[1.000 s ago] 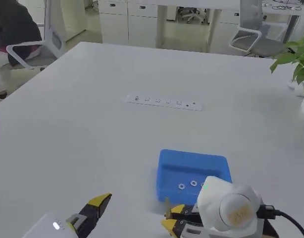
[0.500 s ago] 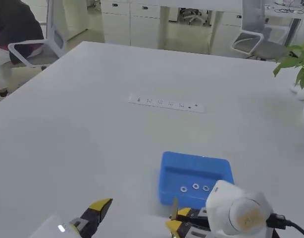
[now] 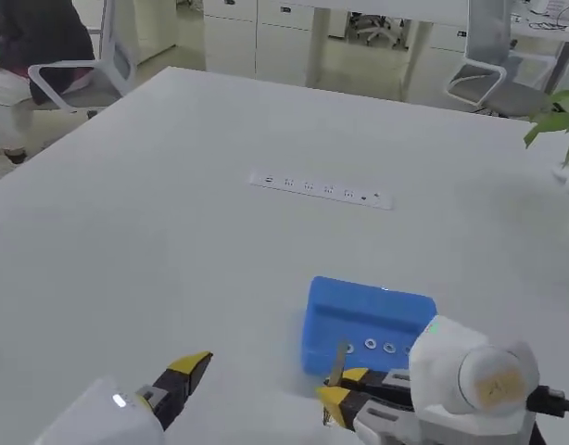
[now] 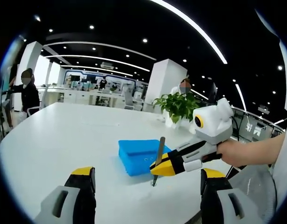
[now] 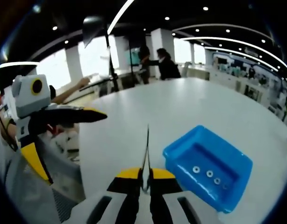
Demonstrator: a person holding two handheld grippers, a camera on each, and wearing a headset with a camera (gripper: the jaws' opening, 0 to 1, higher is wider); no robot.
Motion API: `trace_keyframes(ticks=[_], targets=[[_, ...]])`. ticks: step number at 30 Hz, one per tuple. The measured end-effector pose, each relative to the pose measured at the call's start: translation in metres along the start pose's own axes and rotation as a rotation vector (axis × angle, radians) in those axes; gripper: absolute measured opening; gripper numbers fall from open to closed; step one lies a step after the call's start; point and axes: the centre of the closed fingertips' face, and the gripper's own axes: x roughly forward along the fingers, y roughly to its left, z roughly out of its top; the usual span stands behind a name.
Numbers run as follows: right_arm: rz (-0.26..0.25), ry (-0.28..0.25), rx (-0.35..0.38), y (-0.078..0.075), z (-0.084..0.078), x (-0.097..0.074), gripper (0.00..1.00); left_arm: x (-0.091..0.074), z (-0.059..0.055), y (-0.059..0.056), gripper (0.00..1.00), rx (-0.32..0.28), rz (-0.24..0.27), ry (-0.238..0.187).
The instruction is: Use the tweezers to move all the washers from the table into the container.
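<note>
Left gripper (image 4: 147,171): nearest of all, off the near-left corner of the container (image 3: 368,293) and well apart from it; its jaws were spread wide with nothing between them.
Right gripper (image 5: 147,175): just on the container's near side; its jaws were pressed together on the handle of the tweezers (image 5: 147,142).
Tweezers: steeply tilted, tip down beside the container's near wall and outside it; whether the tip met the table (image 3: 173,232) or carried anything could not be told.
Container: blue, shallow, rectangular, flat on the white table.
Washers (image 5: 210,173): a short row of small rings lay on the container's floor.
Power strip (image 3: 322,188): beyond the container, well apart, lying across the table.
Plant (image 3: 558,120): far beyond the container, to its right, at the table's edge.
</note>
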Motion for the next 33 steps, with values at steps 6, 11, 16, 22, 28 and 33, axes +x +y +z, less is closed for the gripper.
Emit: trace_keyframes(ticks=[6, 11, 16, 22, 28, 33], targets=[[-0.003, -0.002, -0.035, 0.001, 0.01, -0.002, 0.03, 0.0, 0.001, -0.002, 0.95, -0.003, -0.014, -0.007], [-0.015, -0.03, -0.037, -0.005, 0.024, -0.007, 0.03, 0.0, 0.001, -0.003, 0.95, -0.004, -0.018, -0.006], [-0.033, -0.047, -0.041, -0.016, 0.034, -0.01, 0.03, 0.0, 0.0, -0.003, 0.95, -0.003, -0.021, -0.003], [-0.045, -0.06, -0.048, -0.025, 0.045, -0.01, 0.03, 0.0, 0.0, -0.004, 0.95, -0.001, -0.024, -0.001], [-0.047, -0.073, -0.065, -0.03, 0.057, -0.008, 0.03, 0.0, -0.001, -0.004, 0.95, 0.002, -0.021, 0.001], [-0.042, -0.067, -0.08, -0.034, 0.061, -0.003, 0.03, 0.0, 0.0, -0.005, 0.95, 0.002, -0.028, -0.005]])
